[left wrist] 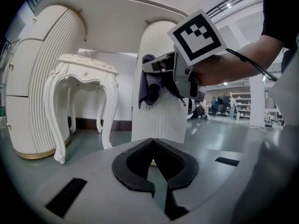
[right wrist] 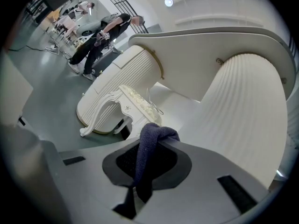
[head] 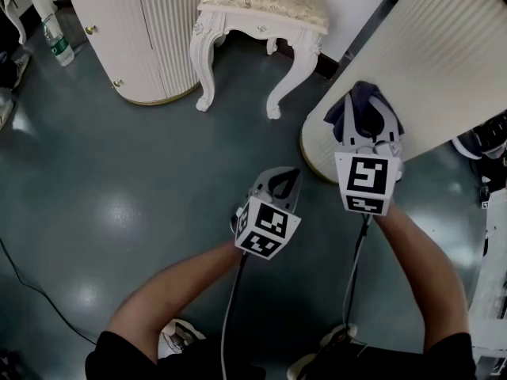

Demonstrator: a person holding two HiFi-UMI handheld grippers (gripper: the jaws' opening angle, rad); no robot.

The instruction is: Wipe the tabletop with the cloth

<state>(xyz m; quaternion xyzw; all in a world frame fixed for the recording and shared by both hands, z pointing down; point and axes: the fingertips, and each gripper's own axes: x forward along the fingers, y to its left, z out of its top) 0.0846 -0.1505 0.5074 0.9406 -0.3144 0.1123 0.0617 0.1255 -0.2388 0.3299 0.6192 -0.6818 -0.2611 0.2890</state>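
A dark blue cloth (head: 360, 105) hangs bunched from my right gripper (head: 363, 121), which is shut on it, held up against the white fluted pedestal (head: 412, 62) of a dressing table. In the right gripper view the cloth (right wrist: 148, 153) runs down between the black pads, and the curved tabletop (right wrist: 210, 34) arches overhead. My left gripper (head: 287, 177) hovers over the floor, lower and to the left of the right one, shut with nothing in it. Seen from the left gripper view, its tips (left wrist: 152, 143) meet, and the right gripper (left wrist: 182, 71) with the cloth (left wrist: 149, 85) is ahead.
A white stool (head: 257, 14) with curved legs stands on the grey floor at the back. A second fluted pedestal (head: 146, 30) is at the back left, with a plastic bottle (head: 58, 42) beside it. People stand far off (right wrist: 100, 36). Cables trail from both grippers.
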